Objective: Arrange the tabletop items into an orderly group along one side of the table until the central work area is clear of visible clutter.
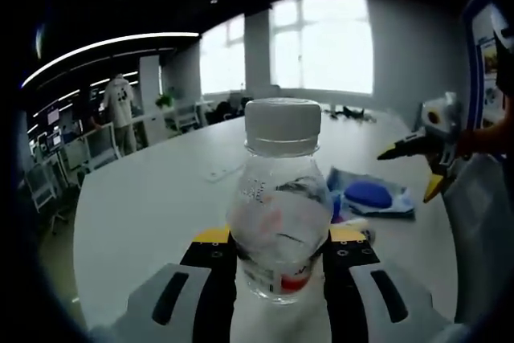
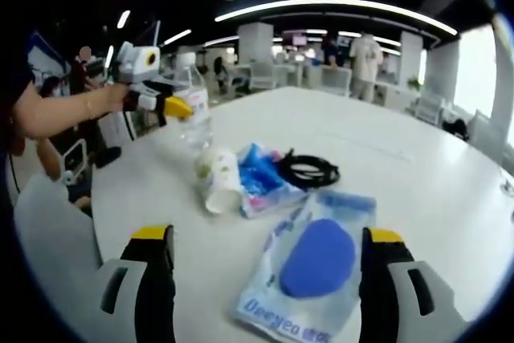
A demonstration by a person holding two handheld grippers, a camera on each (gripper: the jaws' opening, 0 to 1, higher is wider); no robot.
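**Q:** How far along is the tidying?

**A:** Early, by my judgement. In the right gripper view, the white tabletop (image 2: 401,158) carries a loose cluster near its middle: a paper cup (image 2: 217,176) on its side, touching a small blue packet (image 2: 261,178); a coiled black cable (image 2: 309,172) just beside that packet; and, nearer to me, a clear pouch with a blue pad (image 2: 313,267) inside. None of these lies in a row along an edge. Only the bottle (image 1: 279,206) is off the tabletop, so four items remain to be placed, and the bottle still needs setting down.

**Q:** What is my left claw (image 1: 281,251) doing?

**A:** It is clenched on the clear plastic bottle with the white cap, one jaw against each side of the lower body. The bottle stands upright between the jaws and is lifted above the tabletop.

**Q:** And my right claw (image 2: 267,255)?

**A:** Released and spread wide, holding nothing. Its jaws stand to either side of the pouch, which lies flat between them; I cannot tell whether the tips touch the tabletop.
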